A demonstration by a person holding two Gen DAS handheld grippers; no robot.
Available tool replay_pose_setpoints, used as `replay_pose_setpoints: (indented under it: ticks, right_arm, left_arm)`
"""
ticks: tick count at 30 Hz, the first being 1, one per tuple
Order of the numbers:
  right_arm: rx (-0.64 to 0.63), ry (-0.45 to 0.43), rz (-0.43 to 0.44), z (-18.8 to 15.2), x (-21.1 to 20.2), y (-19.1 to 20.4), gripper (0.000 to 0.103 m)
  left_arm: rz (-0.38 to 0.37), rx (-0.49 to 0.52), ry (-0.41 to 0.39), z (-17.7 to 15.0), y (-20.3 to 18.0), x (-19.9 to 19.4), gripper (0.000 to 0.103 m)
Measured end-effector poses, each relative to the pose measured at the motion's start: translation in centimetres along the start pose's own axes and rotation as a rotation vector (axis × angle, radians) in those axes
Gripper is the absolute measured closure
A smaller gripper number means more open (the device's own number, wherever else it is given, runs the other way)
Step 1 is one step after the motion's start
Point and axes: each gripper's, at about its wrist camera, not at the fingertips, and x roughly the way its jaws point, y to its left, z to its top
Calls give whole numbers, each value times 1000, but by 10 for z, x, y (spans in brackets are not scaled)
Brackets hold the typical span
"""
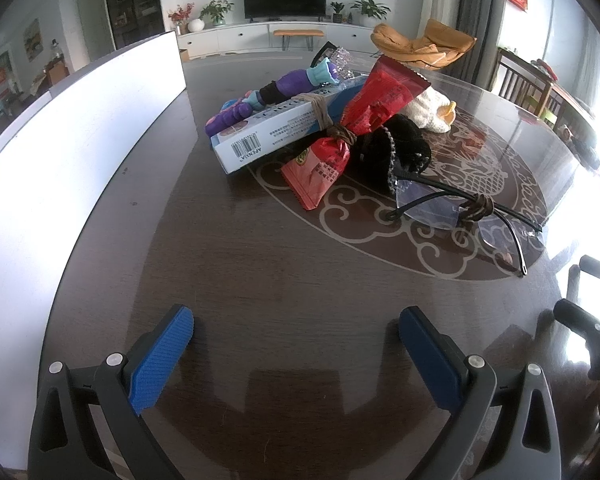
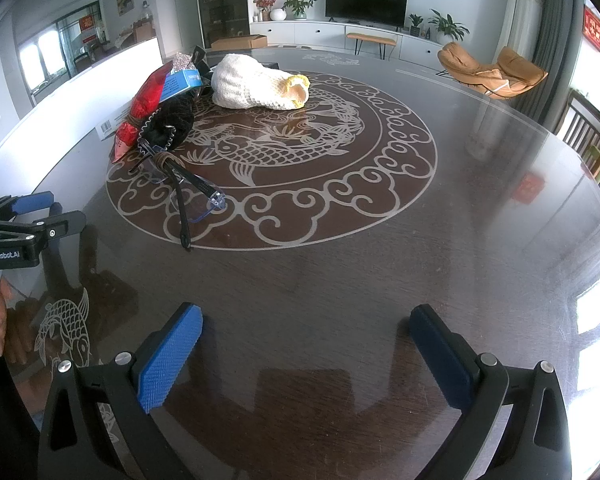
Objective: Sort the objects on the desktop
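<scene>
A pile of objects lies on the dark round table (image 1: 260,264): a white and blue box (image 1: 276,128), a red snack packet (image 1: 352,128), a purple toy (image 1: 284,84), a black cloth (image 1: 396,148), a white knitted pouch (image 2: 256,84) and clear glasses (image 1: 460,208). The glasses also show in the right wrist view (image 2: 188,188). My left gripper (image 1: 296,344) is open and empty, short of the pile. My right gripper (image 2: 306,340) is open and empty over bare table, right of the pile.
A white board (image 1: 60,152) stands along the table's left edge. The left gripper shows at the left edge of the right wrist view (image 2: 24,220). Wooden chairs (image 1: 528,88) stand beyond the table's right rim. An orange lounge chair (image 2: 496,72) sits behind.
</scene>
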Motion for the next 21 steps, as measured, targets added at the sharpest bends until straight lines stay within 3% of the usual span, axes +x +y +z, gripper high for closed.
replay_pose_setpoints:
  ticks: [13,21]
  right_arm:
    - [-16,5,16,2,4,2,0]
    - [-302,-38,166,64,11,58,0]
  left_arm:
    - [14,-20,1,-2,5,-2,0]
    - [15,-22,-1,-1,6,-2,0]
